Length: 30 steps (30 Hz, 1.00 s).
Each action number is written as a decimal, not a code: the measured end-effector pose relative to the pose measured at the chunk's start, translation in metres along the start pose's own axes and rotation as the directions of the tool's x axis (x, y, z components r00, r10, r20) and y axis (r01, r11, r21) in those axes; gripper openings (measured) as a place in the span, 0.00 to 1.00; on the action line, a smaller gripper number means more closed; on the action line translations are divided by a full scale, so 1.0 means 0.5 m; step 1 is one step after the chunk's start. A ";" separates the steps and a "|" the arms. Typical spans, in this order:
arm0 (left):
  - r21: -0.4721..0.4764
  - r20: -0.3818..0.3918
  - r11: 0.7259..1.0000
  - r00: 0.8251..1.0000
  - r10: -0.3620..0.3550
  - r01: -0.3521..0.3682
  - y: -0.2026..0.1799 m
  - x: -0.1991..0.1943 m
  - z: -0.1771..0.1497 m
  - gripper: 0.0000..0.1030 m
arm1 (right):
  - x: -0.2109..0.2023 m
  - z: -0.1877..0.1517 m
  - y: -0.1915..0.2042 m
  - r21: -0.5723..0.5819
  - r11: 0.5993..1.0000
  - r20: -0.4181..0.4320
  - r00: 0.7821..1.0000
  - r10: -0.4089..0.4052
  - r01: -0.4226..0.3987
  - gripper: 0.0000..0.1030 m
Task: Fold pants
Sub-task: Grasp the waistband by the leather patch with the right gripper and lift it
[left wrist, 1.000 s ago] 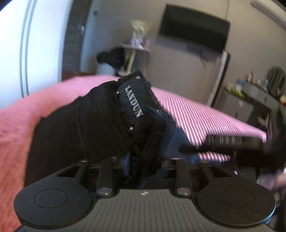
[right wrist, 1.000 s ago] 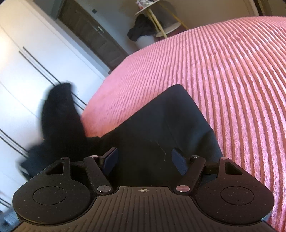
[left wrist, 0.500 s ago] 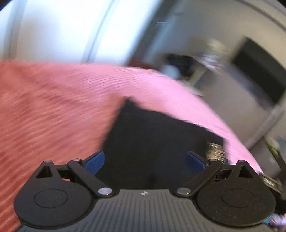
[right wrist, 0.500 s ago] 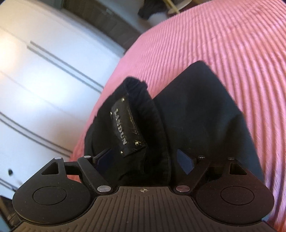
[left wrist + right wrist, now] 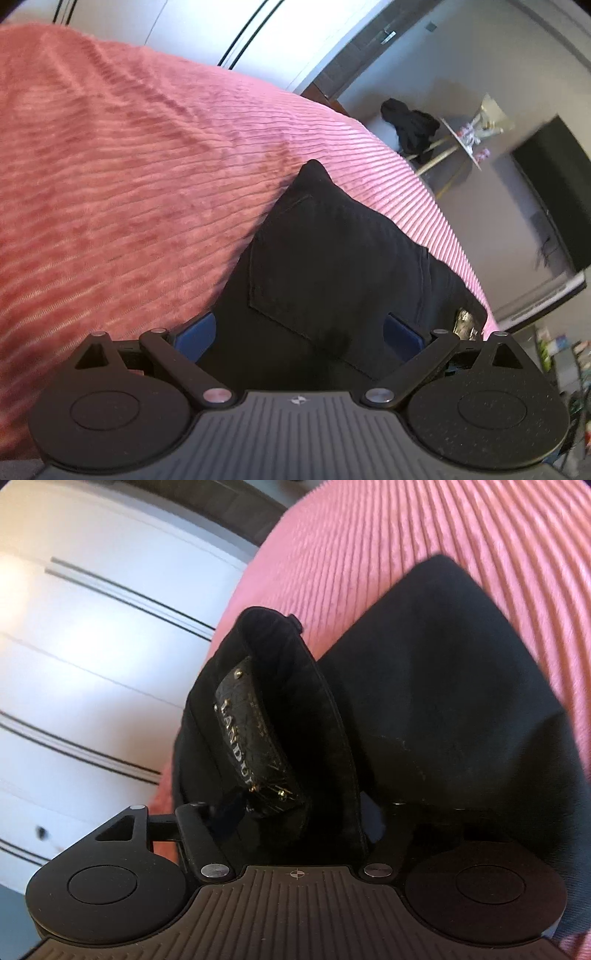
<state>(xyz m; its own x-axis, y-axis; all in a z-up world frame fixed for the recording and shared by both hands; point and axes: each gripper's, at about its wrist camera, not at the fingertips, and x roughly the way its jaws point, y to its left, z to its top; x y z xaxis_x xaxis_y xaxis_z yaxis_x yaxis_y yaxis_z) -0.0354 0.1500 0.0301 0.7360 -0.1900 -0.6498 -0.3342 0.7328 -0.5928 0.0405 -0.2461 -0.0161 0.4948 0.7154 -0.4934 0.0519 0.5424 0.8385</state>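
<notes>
Black pants (image 5: 332, 258) lie folded on a pink ribbed bedspread (image 5: 129, 166). In the left wrist view a back pocket faces up. My left gripper (image 5: 299, 336) is open, its blue pads (image 5: 195, 336) wide apart on either side of the cloth, holding nothing. In the right wrist view the pants (image 5: 443, 701) show the waistband with a leather LANDUN patch (image 5: 251, 738) standing up. My right gripper (image 5: 295, 823) sits over the waistband; its fingers are mostly hidden by cloth and blur.
A white wardrobe (image 5: 92, 664) with dark lines stands beside the bed. Past the bed's edge are a small round table with dark clothing (image 5: 413, 125) and a wall television (image 5: 554, 199). The bedspread stretches wide to the left.
My left gripper has let go of the waistband and opened; the pants now lie flat under it. My right gripper has moved closer over the waistband patch.
</notes>
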 end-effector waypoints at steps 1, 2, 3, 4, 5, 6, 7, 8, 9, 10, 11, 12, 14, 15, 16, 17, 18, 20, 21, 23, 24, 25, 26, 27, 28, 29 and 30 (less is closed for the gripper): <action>-0.011 0.001 1.000 1.000 -0.004 0.004 0.003 0.001 0.000 0.95 | 0.006 0.001 -0.003 0.005 1.000 -0.011 1.000 0.014 -0.014 0.66; -0.015 0.002 1.000 1.000 -0.006 0.006 0.003 -0.003 -0.002 0.95 | 0.012 0.002 -0.001 0.002 0.999 -0.030 0.999 0.035 -0.034 0.68; -0.017 0.002 1.000 1.000 -0.006 0.006 0.001 -0.006 -0.003 0.95 | 0.020 0.000 0.004 -0.005 0.999 -0.046 0.998 0.047 -0.048 0.72; -0.014 0.002 1.000 1.000 -0.006 0.006 0.000 -0.007 -0.004 0.95 | 0.029 0.000 0.010 -0.024 0.998 -0.055 0.997 0.050 -0.051 0.77; -0.011 0.005 1.000 1.000 -0.007 0.008 -0.002 -0.007 -0.005 0.95 | 0.035 -0.003 0.021 -0.051 0.997 -0.062 0.997 0.048 -0.052 0.79; -0.009 0.007 1.000 1.000 -0.007 0.007 -0.003 -0.008 -0.006 0.95 | 0.039 -0.005 0.031 -0.075 0.996 -0.065 0.997 0.035 -0.040 0.79; -0.009 0.010 1.000 1.000 -0.007 0.007 -0.002 -0.009 -0.007 0.95 | 0.042 -0.010 0.041 -0.095 0.995 -0.061 0.998 0.015 -0.021 0.78; -0.013 0.014 1.000 1.000 -0.008 0.008 -0.001 -0.010 -0.007 0.95 | 0.042 -0.015 0.052 -0.116 0.993 -0.051 0.999 -0.007 0.001 0.75; -0.022 0.020 1.000 1.000 -0.009 0.010 0.001 -0.010 -0.007 0.95 | 0.041 -0.021 0.060 -0.132 0.991 -0.043 0.999 -0.033 0.027 0.64; -0.031 0.023 0.999 1.000 -0.009 0.010 0.004 -0.010 -0.007 0.95 | 0.039 -0.026 0.067 -0.149 0.987 -0.035 0.997 -0.063 0.057 0.47; -0.040 0.025 0.999 1.000 -0.009 0.010 0.007 -0.008 -0.006 0.95 | 0.034 -0.029 0.072 -0.155 0.986 -0.028 0.997 -0.069 0.064 0.42; -0.047 0.028 0.999 1.000 -0.009 0.010 0.008 -0.008 -0.005 0.95 | 0.027 -0.032 0.079 -0.155 0.985 -0.016 0.997 -0.072 0.069 0.35; -0.057 0.034 0.998 0.999 -0.012 0.013 0.011 -0.010 -0.005 0.95 | 0.012 -0.035 0.104 -0.181 0.981 0.009 0.998 -0.063 0.063 0.29; -0.062 0.040 0.998 0.999 -0.014 0.016 0.012 -0.013 -0.005 0.95 | 0.004 -0.035 0.122 -0.199 0.978 0.024 0.998 -0.056 0.060 0.26; -0.067 0.051 0.998 0.999 -0.016 0.019 0.013 -0.017 -0.006 0.95 | -0.006 -0.036 0.140 -0.217 0.975 0.042 0.998 -0.041 0.050 0.24; -0.072 0.062 0.997 0.998 -0.016 0.020 0.014 -0.021 -0.007 0.95 | -0.008 -0.033 0.157 -0.231 0.972 0.058 0.998 -0.027 0.039 0.23; -0.079 0.068 0.997 0.998 -0.018 0.023 0.015 -0.024 -0.007 0.95 | -0.015 -0.032 0.177 -0.248 0.968 0.071 0.997 -0.008 0.026 0.22; -0.094 0.092 0.995 0.995 -0.025 0.033 0.019 -0.031 -0.008 0.95 | -0.034 -0.034 0.219 -0.286 0.958 0.092 0.995 0.032 -0.005 0.22; -0.095 0.102 0.995 0.995 -0.025 0.034 0.019 -0.034 -0.008 0.95 | -0.042 -0.034 0.236 -0.300 0.954 0.100 0.994 0.050 -0.018 0.22; -0.084 0.104 0.996 0.994 -0.028 0.037 0.016 -0.035 -0.008 0.95 | -0.057 -0.028 0.268 -0.324 0.945 0.112 0.990 0.086 -0.046 0.21; -0.076 0.105 0.997 0.994 -0.024 0.032 0.014 -0.035 -0.008 0.95 | -0.065 -0.024 0.280 -0.326 0.944 0.123 0.987 0.099 -0.054 0.21; -0.069 0.104 0.997 0.994 -0.021 0.028 0.012 -0.034 -0.007 0.95 | -0.071 -0.024 0.291 -0.332 0.942 0.129 0.986 0.108 -0.059 0.21; -0.065 0.103 0.997 0.994 -0.023 0.029 0.012 -0.033 -0.007 0.95 | -0.076 -0.013 0.298 -0.340 0.939 0.139 0.984 0.114 -0.061 0.21; -0.064 0.099 0.998 0.995 -0.023 0.029 0.012 -0.032 -0.007 0.95 | -0.087 -0.010 0.297 -0.340 0.939 0.149 0.982 0.116 -0.059 0.20; -0.065 0.093 0.997 0.995 -0.023 0.029 0.012 -0.030 -0.007 0.95 | -0.095 -0.009 0.298 -0.338 0.939 0.155 0.981 0.117 -0.058 0.20; -0.067 0.087 0.997 0.996 -0.026 0.032 0.013 -0.028 -0.006 0.95 | -0.104 -0.008 0.297 -0.337 0.940 0.162 0.980 0.118 -0.058 0.20; -0.068 0.084 0.997 0.996 -0.024 0.030 0.014 -0.027 -0.006 0.95 | -0.118 0.001 0.293 -0.334 0.941 0.173 0.978 0.114 -0.051 0.20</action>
<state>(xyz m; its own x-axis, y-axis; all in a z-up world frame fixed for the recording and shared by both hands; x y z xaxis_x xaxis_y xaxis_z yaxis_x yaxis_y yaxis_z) -0.0493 0.1556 0.0331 0.7908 -0.1518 -0.5929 -0.3514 0.6806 -0.6429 0.0194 -0.2092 0.1358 0.6399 0.6858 -0.3467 -0.2661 0.6211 0.7372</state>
